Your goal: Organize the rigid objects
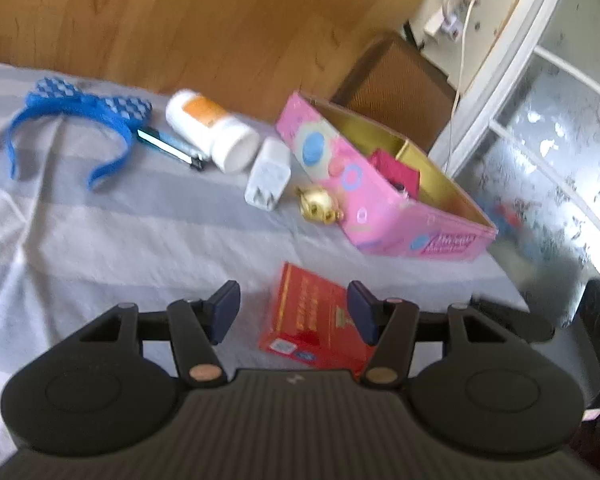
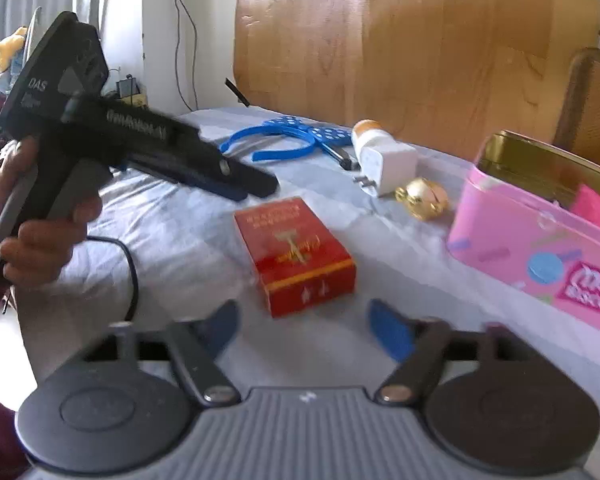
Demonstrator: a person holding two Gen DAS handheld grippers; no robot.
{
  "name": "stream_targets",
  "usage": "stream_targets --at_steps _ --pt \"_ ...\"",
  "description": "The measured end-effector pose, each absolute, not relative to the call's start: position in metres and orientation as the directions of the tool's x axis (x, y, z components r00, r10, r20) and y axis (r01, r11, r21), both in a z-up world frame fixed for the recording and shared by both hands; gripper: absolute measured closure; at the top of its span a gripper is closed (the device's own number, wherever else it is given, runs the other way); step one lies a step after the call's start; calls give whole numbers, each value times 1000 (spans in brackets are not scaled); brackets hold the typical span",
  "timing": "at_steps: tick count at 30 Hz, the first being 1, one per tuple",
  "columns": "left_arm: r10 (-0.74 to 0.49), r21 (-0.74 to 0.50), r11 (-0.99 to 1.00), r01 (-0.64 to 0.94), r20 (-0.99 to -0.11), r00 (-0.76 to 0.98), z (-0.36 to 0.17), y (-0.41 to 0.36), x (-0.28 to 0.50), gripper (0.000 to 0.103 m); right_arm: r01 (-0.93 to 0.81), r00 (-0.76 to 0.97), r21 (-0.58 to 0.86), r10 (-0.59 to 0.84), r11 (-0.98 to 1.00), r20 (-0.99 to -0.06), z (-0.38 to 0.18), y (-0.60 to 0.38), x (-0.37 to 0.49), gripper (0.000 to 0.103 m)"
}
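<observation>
Lying flat on the striped sheet (image 1: 100, 248), the red box (image 2: 296, 254) showed gold lettering on its lid, a gold band along its near side and a white-and-blue label at one end; it sat well short of the pink tin (image 1: 384, 196), in front of both your grippers.

The pink tin stood open, gold inside, with a red-pink item in it. Along its near wall lay a small gold trinket (image 1: 318, 204), then a white plug adapter (image 1: 268, 174) with prongs toward you, a white bottle (image 1: 212, 132) on its side with an orange label, a dark pen-like item (image 1: 168, 146) and a blue bow headband (image 1: 72, 128).

Left gripper (image 1: 294, 310): your fingers stood partly apart, nothing pressed between them. In its own view the red box lay under the gap, nearer the right finger; I cannot tell whether that pad touched it. From the right wrist view your hand (image 2: 40, 240) gripped the handle, and the gripper pointed down at a slant, its tips above the sheet just behind the box.

Right gripper (image 2: 304, 328): you held it low in front of the red box, fingers spread wide, blue pads (image 2: 388, 332) either side of empty sheet, box just beyond the tips, untouched.
</observation>
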State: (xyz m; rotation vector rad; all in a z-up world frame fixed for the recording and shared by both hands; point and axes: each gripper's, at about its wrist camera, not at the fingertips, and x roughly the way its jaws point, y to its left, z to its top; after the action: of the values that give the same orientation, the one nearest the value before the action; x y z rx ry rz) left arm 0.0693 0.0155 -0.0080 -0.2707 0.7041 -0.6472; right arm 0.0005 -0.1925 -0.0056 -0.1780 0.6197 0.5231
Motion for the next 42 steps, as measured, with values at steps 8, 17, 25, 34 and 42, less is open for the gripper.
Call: stream_targets --at_steps 8,17,25,34,42 --pt "-632 -439 775 455 -512 582 3 6 65 51 -485 708 -17 381 874 -595 -10 -183 14 76" --pt "-706 -347 707 617 -396 586 72 -77 103 51 -306 852 46 296 951 -433 37 -254 25 77" --pt "-702 -303 701 645 -455 549 67 -162 157 50 -107 884 74 129 991 -449 41 -318 74 76" --pt "-513 -156 845 511 -505 694 59 -195 187 47 97 864 73 -48 993 -500 32 -345 142 71" --pt "-546 -202 836 511 -410 731 57 -93 113 45 64 900 209 34 976 -435 29 -346 97 71"
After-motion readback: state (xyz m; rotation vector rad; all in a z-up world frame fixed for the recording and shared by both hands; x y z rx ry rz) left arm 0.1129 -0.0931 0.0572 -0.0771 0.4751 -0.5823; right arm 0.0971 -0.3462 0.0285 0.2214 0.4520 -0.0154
